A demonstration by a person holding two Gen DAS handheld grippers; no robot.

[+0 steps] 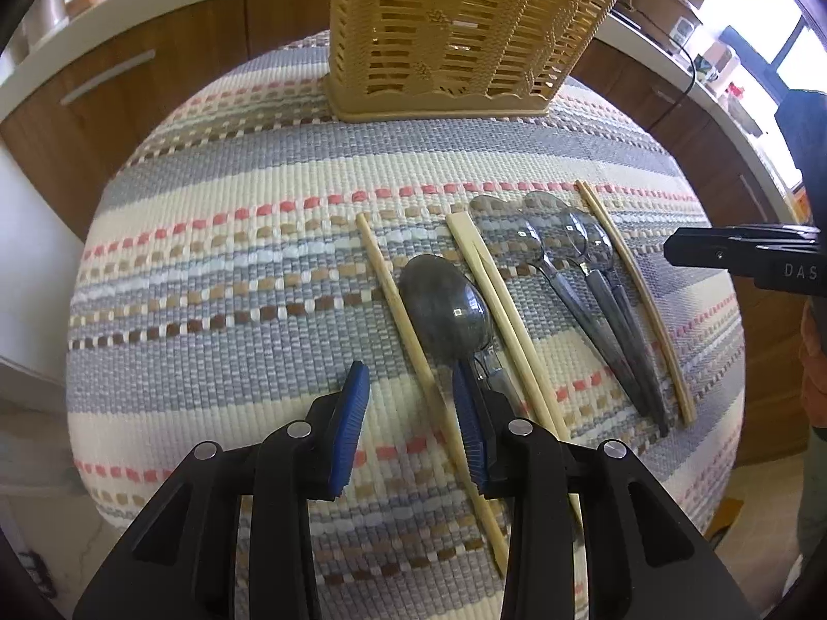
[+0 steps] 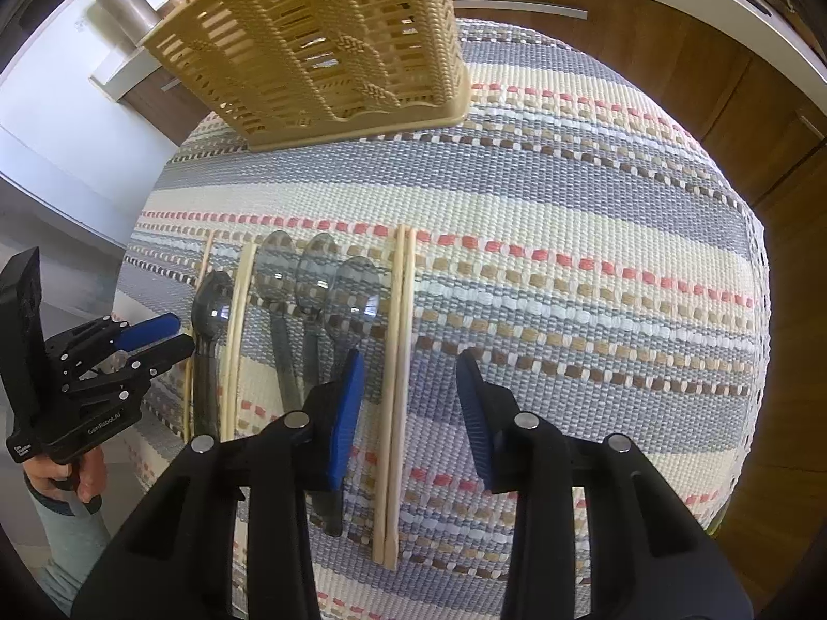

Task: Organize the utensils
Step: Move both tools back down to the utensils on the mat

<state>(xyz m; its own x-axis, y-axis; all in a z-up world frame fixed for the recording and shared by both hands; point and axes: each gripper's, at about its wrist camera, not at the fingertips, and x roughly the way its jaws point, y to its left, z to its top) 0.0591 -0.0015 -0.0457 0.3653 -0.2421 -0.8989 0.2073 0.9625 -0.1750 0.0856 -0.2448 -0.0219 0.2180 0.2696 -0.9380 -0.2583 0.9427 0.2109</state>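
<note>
A tan slotted utensil basket (image 1: 465, 31) stands at the far side of the striped cloth; it also shows in the right wrist view (image 2: 320, 46). Grey plastic spoons and wooden chopsticks lie in a row on the cloth. My left gripper (image 1: 411, 377) is open, low over a single chopstick (image 1: 408, 325), with the large grey spoon (image 1: 447, 305) by its right finger. My right gripper (image 2: 408, 367) is open, straddling a chopstick pair (image 2: 400, 351); three grey spoons (image 2: 315, 284) lie just left of it. The left gripper (image 2: 160, 333) appears at the left edge there.
The striped woven cloth (image 1: 232, 258) covers a small table. Another chopstick pair (image 1: 496, 299) lies between the spoons. Wooden cabinets with a white counter (image 1: 155, 46) stand behind. The table drops off at the right edge (image 2: 749, 310).
</note>
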